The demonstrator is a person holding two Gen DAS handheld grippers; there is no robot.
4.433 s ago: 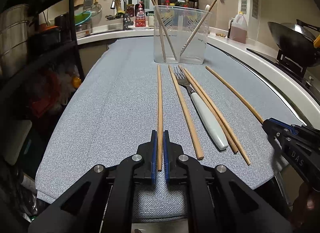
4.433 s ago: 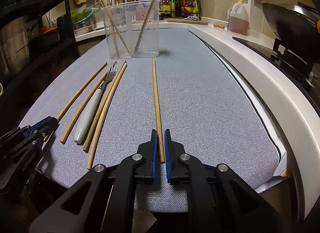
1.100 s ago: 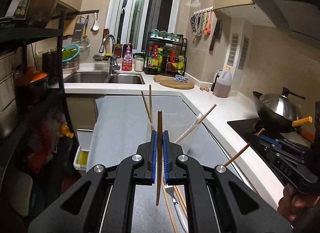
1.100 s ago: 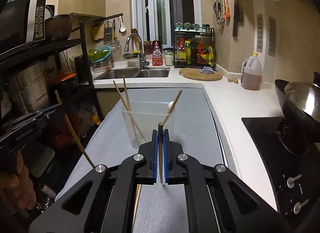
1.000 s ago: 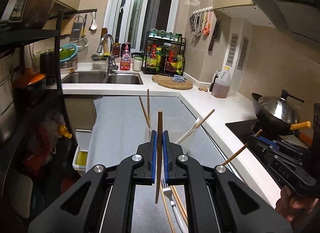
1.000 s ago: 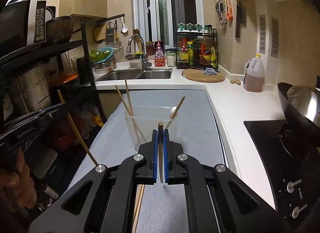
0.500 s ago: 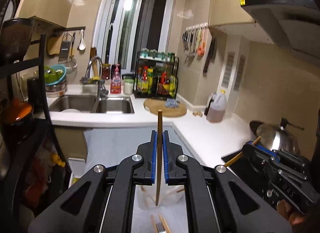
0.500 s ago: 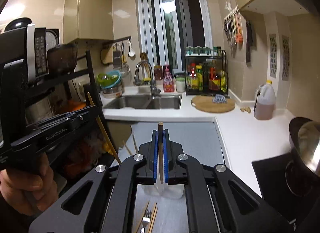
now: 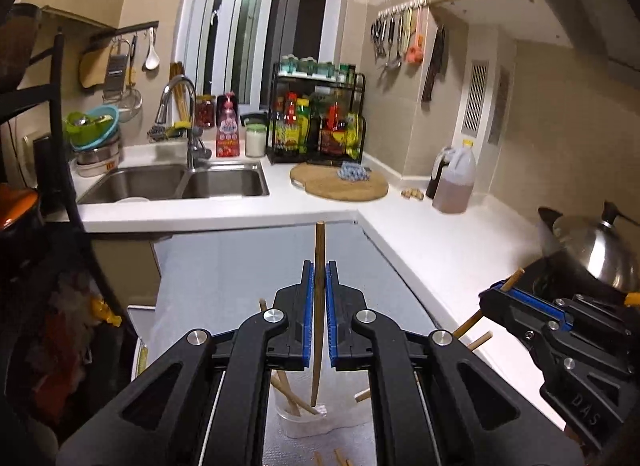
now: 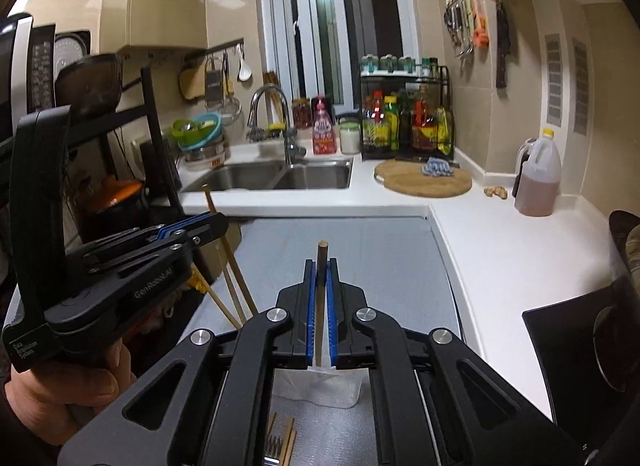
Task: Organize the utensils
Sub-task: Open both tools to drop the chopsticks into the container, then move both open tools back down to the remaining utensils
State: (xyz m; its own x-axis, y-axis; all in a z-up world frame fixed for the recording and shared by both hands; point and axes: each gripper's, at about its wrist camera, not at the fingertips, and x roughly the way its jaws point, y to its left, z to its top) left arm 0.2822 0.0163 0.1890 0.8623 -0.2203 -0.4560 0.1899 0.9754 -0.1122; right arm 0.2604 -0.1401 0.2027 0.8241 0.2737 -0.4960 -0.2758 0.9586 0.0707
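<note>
My left gripper (image 9: 319, 266) is shut on a wooden chopstick (image 9: 318, 306) held upright, its lower tip down inside the clear plastic cup (image 9: 304, 420), which holds other chopsticks. My right gripper (image 10: 321, 266) is shut on a second chopstick (image 10: 320, 306), also upright, above the same cup (image 10: 320, 386). The right gripper also shows in the left wrist view (image 9: 492, 298), beside the cup. The left gripper also shows in the right wrist view (image 10: 216, 225). A fork (image 10: 274, 446) and loose chopsticks (image 10: 290, 444) lie on the grey mat (image 10: 380, 250) in front of the cup.
A double sink (image 9: 176, 183) with a tap lies at the far end. A spice rack (image 9: 318, 125), round cutting board (image 9: 340, 185) and oil jug (image 9: 454, 181) stand on the white counter. A wok (image 9: 592, 250) sits on the right. A black shelf (image 10: 152, 137) stands on the left.
Both grippers have lifted their chopsticks off the mat, turned them upright and carried them over the cup. In the last half second the left chopstick's tip has gone down into the cup.
</note>
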